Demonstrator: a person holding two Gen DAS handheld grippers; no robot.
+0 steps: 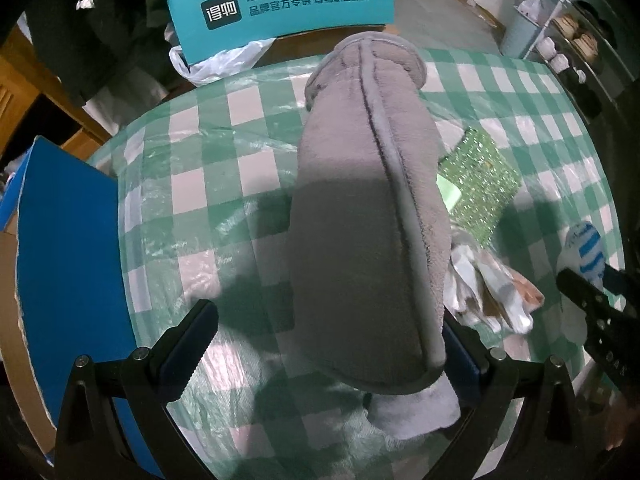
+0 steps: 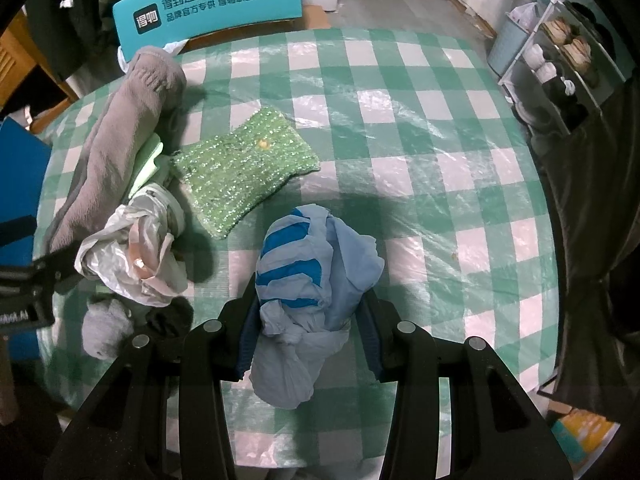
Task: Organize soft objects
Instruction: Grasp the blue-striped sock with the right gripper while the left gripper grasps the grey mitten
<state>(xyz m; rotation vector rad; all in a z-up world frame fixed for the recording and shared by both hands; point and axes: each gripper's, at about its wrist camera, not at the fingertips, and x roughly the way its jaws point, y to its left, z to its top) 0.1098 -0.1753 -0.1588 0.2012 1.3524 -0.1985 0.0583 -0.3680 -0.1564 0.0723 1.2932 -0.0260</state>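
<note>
A long rolled grey plush cloth (image 1: pixel 360 208) lies on the checked table and runs away from me. My left gripper (image 1: pixel 328 320) stands open around its near end: the right finger touches the cloth, the left finger is apart from it. A pale grey sock (image 1: pixel 416 412) sits under that end. My right gripper (image 2: pixel 308 320) is shut on a knotted blue-striped plastic bag (image 2: pixel 316 264), also seen as a blue-striped bag (image 1: pixel 586 252) in the left wrist view. Beside it lie a green sparkly pouch (image 2: pixel 244 172) and a crumpled white and peach bag (image 2: pixel 132 256).
The round table (image 2: pixel 400 120) has a green and white check cover under plastic film. A blue box (image 1: pixel 68 280) stands at its left edge and a teal printed box (image 1: pixel 280 0) at the back. A shelf with small items (image 2: pixel 560 64) is at the right.
</note>
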